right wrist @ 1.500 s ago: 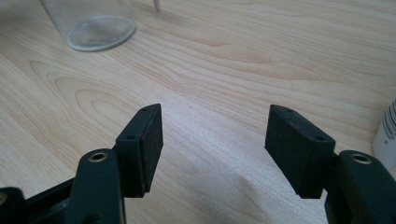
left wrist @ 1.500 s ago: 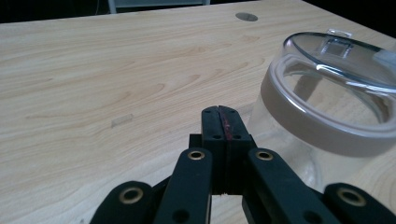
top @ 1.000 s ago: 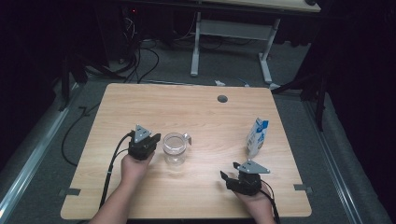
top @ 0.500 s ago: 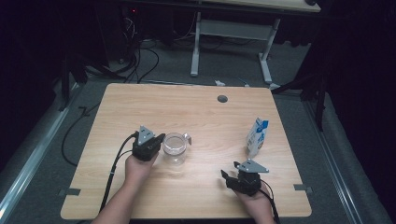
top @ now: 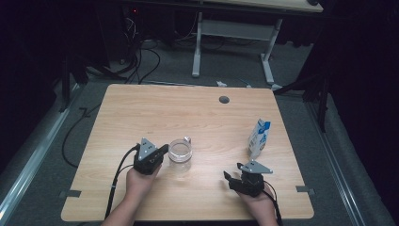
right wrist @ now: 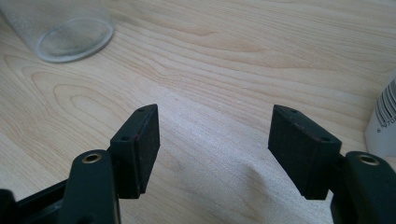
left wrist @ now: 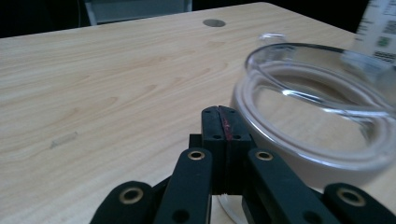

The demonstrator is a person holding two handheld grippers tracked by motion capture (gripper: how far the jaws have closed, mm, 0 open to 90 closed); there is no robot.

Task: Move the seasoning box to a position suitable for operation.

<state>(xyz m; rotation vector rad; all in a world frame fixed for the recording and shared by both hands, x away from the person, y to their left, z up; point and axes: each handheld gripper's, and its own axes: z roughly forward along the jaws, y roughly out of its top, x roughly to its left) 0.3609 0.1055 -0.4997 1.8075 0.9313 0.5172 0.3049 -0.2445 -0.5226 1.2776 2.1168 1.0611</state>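
A clear, round glass cup (top: 180, 150) with a small handle stands near the middle of a pale wood-grain table (top: 188, 113), and the left gripper (top: 162, 150), its black fingers pressed together and holding nothing, sits just beside the cup's rim. The right gripper (top: 229, 176) rests near the table's front edge with fingers spread wide and empty, a white-and-blue milk carton (top: 259, 137) standing beyond it. This looks like the approach before pouring; next, the right fingers would likely need to close around the carton's flat sides.

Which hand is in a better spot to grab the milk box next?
Right. The right gripper is open and nearer the milk carton; the left gripper is shut beside the glass cup.
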